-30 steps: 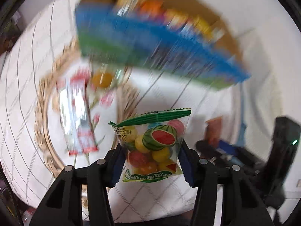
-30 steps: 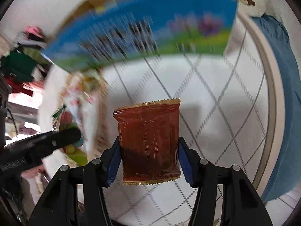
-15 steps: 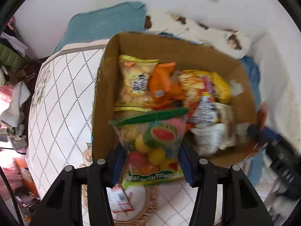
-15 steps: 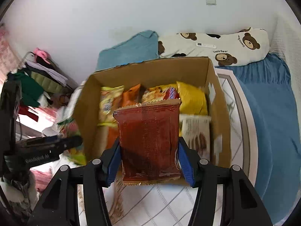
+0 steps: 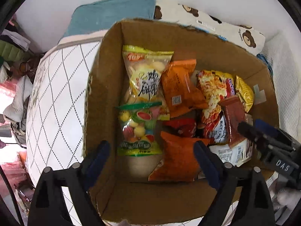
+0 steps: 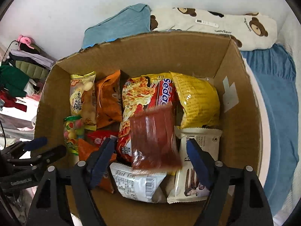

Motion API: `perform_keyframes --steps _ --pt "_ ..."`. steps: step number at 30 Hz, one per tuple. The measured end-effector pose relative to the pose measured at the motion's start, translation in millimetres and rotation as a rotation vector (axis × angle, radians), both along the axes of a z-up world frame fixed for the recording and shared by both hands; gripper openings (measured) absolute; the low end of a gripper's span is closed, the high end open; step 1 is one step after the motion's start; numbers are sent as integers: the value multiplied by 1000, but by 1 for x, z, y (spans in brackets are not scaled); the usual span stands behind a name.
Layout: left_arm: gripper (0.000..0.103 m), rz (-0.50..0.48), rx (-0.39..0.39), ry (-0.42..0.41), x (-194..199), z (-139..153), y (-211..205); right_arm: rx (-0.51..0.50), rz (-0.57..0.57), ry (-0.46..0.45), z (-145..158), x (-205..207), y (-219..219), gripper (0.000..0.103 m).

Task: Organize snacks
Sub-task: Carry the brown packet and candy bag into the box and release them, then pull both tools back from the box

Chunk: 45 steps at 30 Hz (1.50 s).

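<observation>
A cardboard box (image 5: 105, 86) full of snack packs fills both views. My left gripper (image 5: 150, 156) hangs over its left side, jaws opening, with nothing pressed between them; the fruit-candy bag (image 5: 138, 130) has dropped free below. My right gripper (image 6: 150, 154) hangs over the box's middle, jaws opening too; the dark red packet (image 6: 154, 139) is blurred, falling clear of the pads onto the noodle pack (image 6: 148, 101). The candy bag (image 6: 72, 131) lies at the box's left in the right wrist view. The red packet (image 5: 234, 120) and the right gripper's fingers (image 5: 263, 131) show at the right in the left wrist view.
The box (image 6: 237, 98) sits on a quilted white mattress (image 5: 56, 98). Behind it lie a teal pillow (image 6: 120, 24) and a bear-print pillow (image 6: 216, 24), with a blue sheet (image 6: 274, 101) to the right. Clothes are piled at the far left (image 6: 20, 71).
Both grippers swung from above the mattress to above the box. Both then spread their jaws, and the candy bag and the red packet dropped out of them into the box.
</observation>
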<state>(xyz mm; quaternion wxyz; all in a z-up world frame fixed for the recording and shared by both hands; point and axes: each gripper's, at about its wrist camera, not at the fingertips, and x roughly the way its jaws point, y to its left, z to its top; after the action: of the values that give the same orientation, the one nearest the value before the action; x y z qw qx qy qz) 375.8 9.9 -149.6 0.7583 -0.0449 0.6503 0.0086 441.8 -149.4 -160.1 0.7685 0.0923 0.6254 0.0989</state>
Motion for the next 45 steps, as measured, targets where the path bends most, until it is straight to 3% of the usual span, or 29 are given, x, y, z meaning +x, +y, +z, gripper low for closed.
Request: perform_keyframes --steps 2,3,7,20,28,45 --pt "93 -1 10 -9 0 3 -1 -11 -4 -3 -2 -3 -1 89" --pt "99 -4 6 -14 1 4 -2 -15 -5 -4 -2 -2 -2 91" --pt "101 -4 -1 -30 0 8 -5 -37 -14 -3 2 -11 -5 99" --pt "101 22 -22 -141 -25 36 -13 -86 -29 -91 36 -50 -17 99" --pt "101 7 23 -283 -66 74 -24 -85 -31 -207 76 -89 -17 99" --pt "101 -4 38 -476 -149 132 -40 -101 -79 -422 151 -184 -19 99"
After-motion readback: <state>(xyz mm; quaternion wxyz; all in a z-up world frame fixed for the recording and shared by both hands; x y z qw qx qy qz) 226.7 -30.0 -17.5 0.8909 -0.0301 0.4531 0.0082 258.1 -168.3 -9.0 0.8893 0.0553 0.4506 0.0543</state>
